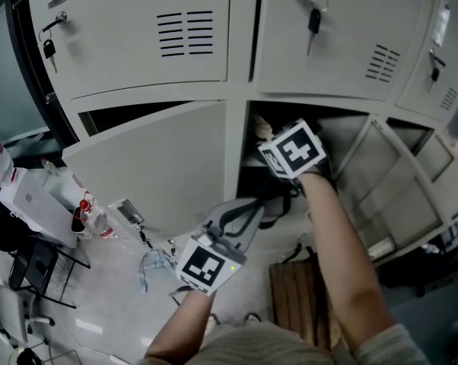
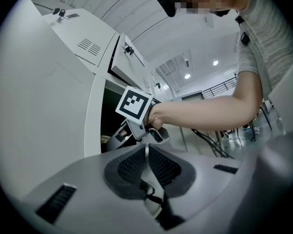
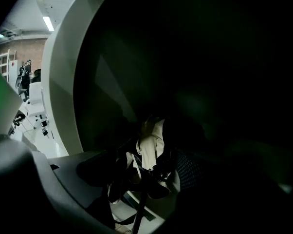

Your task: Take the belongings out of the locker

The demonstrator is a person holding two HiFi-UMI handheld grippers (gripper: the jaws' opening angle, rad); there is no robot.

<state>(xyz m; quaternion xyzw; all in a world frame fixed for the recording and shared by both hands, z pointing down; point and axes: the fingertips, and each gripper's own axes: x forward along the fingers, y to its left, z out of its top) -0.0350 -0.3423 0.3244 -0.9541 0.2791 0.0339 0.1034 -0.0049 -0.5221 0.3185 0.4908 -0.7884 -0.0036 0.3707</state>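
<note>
My right gripper [image 1: 268, 139] reaches into the open locker [image 1: 252, 139] in the middle row. Only its marker cube [image 1: 294, 150] shows clearly from the head view. In the dark right gripper view, its jaws [image 3: 146, 165] are closed on a beige bag [image 3: 149, 147] with black straps [image 3: 137, 199]. A black strap [image 1: 278, 204] hangs out of the locker's mouth. My left gripper [image 1: 240, 213] is held below the opening, outside the locker and pointing up at it. Its pads [image 2: 161, 167] meet with nothing between them.
The locker's door [image 1: 396, 181] stands swung out to the right. The neighbouring door [image 1: 160, 166] on the left is ajar. Keys [image 1: 314, 21] hang in the upper doors. A wooden stool [image 1: 294, 295] stands below, and a table with bottles [image 1: 92, 215] is at the left.
</note>
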